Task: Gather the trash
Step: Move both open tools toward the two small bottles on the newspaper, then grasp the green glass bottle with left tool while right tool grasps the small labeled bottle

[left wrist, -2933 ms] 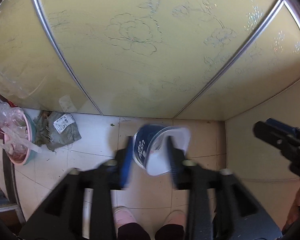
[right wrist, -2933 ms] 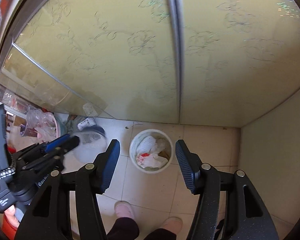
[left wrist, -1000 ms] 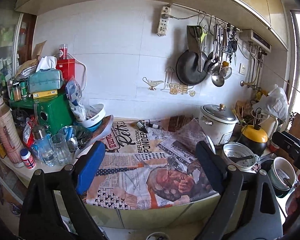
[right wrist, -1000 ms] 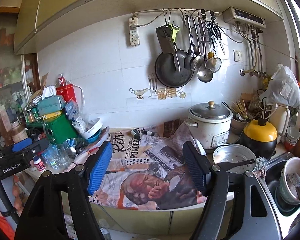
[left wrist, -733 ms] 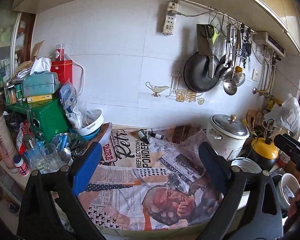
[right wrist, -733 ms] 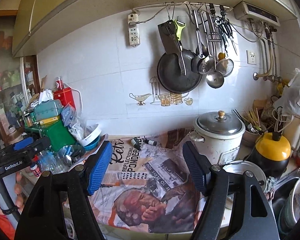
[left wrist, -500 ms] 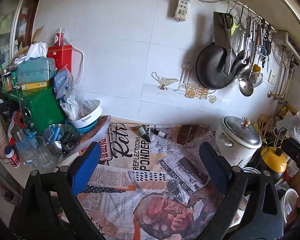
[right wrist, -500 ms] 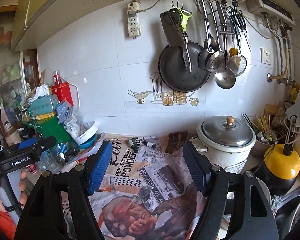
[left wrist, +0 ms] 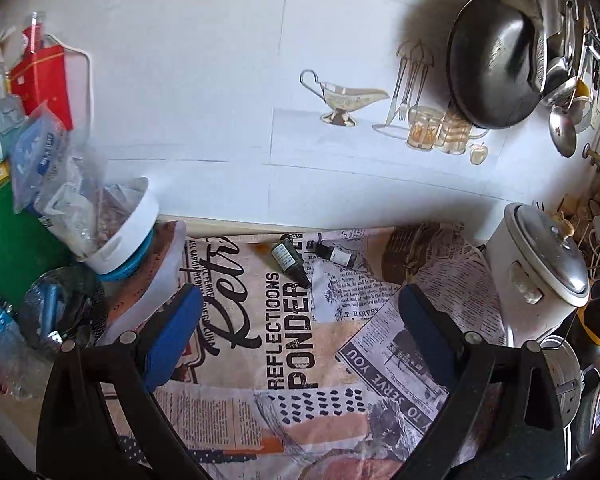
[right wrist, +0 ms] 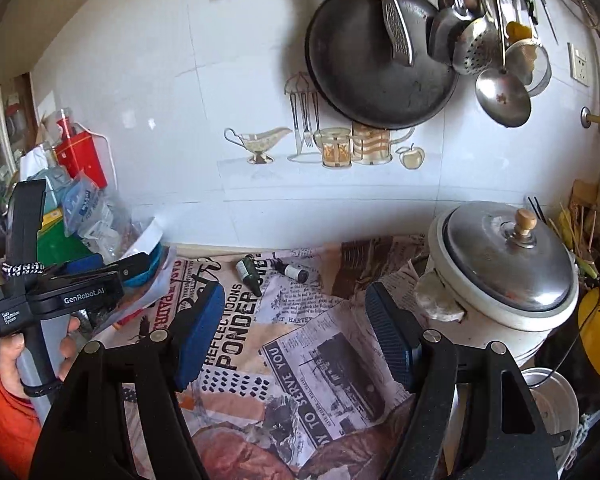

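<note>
Two small bottles (left wrist: 290, 258) beyond spread, empty left hand-held gripper (left wrist: 298, 320)

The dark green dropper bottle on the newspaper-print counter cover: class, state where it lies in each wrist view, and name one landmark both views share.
Left wrist view: the dark green dropper bottle lies centre, ahead of the open left gripper.
Right wrist view: it lies left of centre, ahead of the open right gripper.
Shared landmark: the word PONDER printed below it.
</note>
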A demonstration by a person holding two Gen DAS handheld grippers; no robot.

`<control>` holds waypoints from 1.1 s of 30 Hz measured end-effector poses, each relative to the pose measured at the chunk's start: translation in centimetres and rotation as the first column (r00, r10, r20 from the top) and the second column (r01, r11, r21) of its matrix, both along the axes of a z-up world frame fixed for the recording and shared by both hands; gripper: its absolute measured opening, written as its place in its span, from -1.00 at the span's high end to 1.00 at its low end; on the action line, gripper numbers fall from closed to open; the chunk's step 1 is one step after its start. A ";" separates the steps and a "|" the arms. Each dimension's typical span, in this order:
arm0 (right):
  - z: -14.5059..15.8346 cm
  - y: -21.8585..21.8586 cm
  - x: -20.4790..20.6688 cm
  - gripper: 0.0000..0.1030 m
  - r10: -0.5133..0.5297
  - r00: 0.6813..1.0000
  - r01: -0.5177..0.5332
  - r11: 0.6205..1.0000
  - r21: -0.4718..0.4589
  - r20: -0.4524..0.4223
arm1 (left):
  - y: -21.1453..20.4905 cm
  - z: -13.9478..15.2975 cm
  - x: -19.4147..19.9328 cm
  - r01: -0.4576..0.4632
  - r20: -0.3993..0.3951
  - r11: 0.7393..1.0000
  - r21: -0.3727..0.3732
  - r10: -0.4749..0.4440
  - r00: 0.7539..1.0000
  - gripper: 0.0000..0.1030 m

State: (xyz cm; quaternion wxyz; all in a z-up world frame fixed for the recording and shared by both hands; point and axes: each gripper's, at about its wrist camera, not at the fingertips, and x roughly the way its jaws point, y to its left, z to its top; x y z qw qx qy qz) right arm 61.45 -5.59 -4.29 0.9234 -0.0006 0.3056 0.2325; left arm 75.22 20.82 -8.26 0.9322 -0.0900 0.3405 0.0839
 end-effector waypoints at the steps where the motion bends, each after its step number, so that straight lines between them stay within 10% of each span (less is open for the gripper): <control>1: -0.6 0.7 1.1 -0.35 -0.005 1.000 0.005 1.000 -0.009 -0.018 | 0.6 -0.9 1.7 0.015 -0.018 1.000 -0.013 -0.015 1.000 -0.91; 8: -5.8 4.1 7.9 -0.35 -0.053 0.991 0.048 0.998 -0.040 -0.126 | 3.8 -9.1 12.7 0.037 -0.140 0.995 -0.091 -0.050 0.989 -0.85; 17: -12.4 7.0 15.7 -0.35 -0.060 0.975 0.038 0.994 -0.101 -0.214 | 5.8 -19.6 21.6 0.012 -0.287 0.990 -0.143 -0.053 0.956 -0.32; 33: -19.8 15.6 24.7 -0.35 0.042 0.948 -0.104 0.978 -0.180 -0.316 | 8.8 -21.7 20.5 0.017 -0.240 0.977 -0.212 -0.068 0.968 0.02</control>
